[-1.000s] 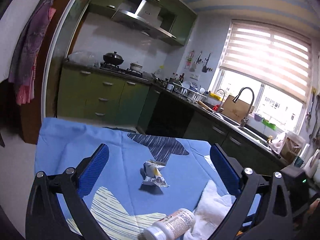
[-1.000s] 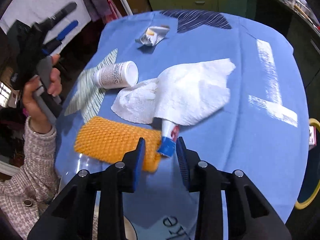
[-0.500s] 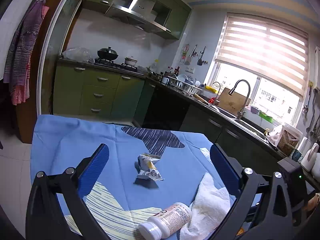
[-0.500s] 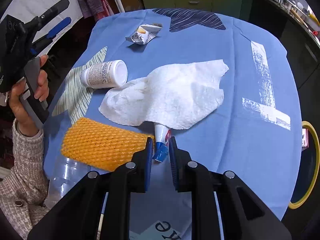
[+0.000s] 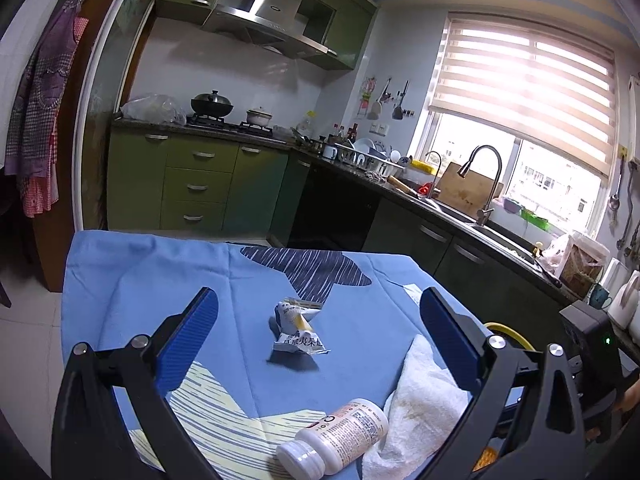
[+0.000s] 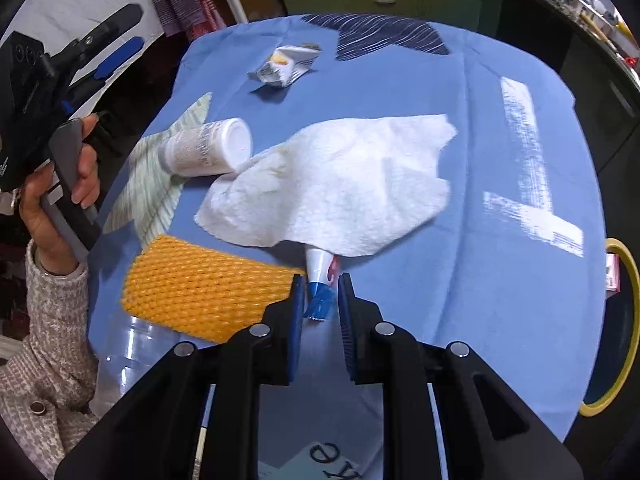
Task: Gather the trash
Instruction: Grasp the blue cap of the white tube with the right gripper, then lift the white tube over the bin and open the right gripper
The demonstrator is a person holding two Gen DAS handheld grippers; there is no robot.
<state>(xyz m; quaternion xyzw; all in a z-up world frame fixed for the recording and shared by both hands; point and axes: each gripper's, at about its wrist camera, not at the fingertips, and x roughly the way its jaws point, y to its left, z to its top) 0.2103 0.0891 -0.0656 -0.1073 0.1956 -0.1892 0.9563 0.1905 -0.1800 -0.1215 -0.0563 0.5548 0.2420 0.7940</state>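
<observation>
Right wrist view: right gripper (image 6: 319, 300) fingers narrow and opening, straddling the blue end of a tube (image 6: 320, 276) at lower centre, half under the paper towel (image 6: 340, 184) on the tabletop (image 6: 500, 280). Risk: the tube slips free, or drags the towel along. Left gripper (image 5: 318, 328) fingers wide, empty, facing a crumpled wrapper (image 5: 298, 330).

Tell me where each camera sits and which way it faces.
Left wrist: on the left gripper, facing almost level across the blue tablecloth toward green kitchen cabinets and a window; only its open blue-padded fingers show.
Right wrist: on the right gripper, looking steeply down at a blue-ended white tube between its opening jaws; the person's left hand shows.
Shared: crumpled silver snack wrapper, white pill bottle, white paper towel.
</observation>
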